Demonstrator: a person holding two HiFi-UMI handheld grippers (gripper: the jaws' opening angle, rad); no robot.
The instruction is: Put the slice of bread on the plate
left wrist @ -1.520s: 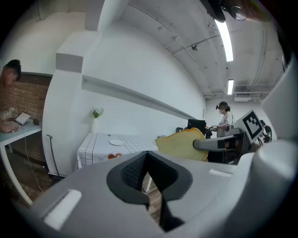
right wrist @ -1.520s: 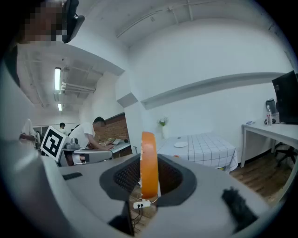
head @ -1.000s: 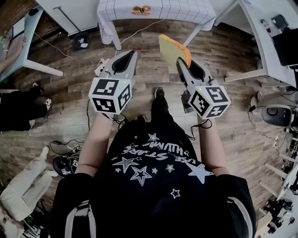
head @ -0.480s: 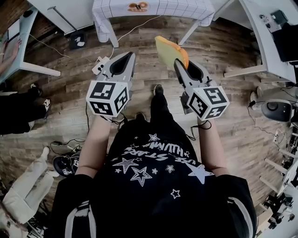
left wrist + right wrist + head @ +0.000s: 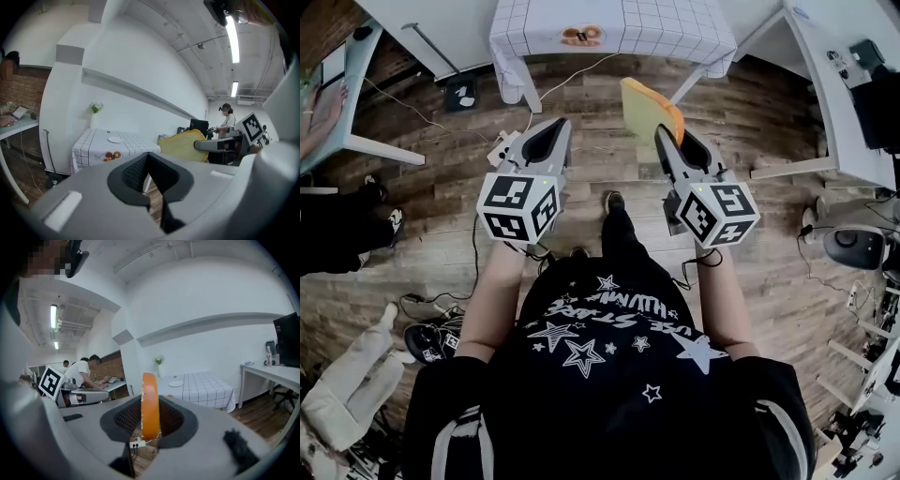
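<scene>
The right gripper holds the slice of bread upright between its jaws. The orange crust stands edge-on in the right gripper view, and the slice juts up past the jaw tips. Beside it, the left gripper carries nothing, its jaws drawn close together.

Both grippers are held out level in front of the person, above a wooden floor. The bread is in the air, well short of the worktop with its checked cloth.

Compared with a second ago, the grip on the slice is unchanged and the two grippers keep the same spacing. More of the checked cloth now shows at the top of the head view, and the floor boards have slid beneath the grippers.

The head view shows the slice's pale yellow face and its crust, but cuts the worktop off before the plate. Both gripper views show the small white plate lying on the cloth, apart from the bread. The left gripper view also takes in the broad flat side of the slice, which the right gripper view shows only as a thin edge. People work at desks further back in both gripper views.
</scene>
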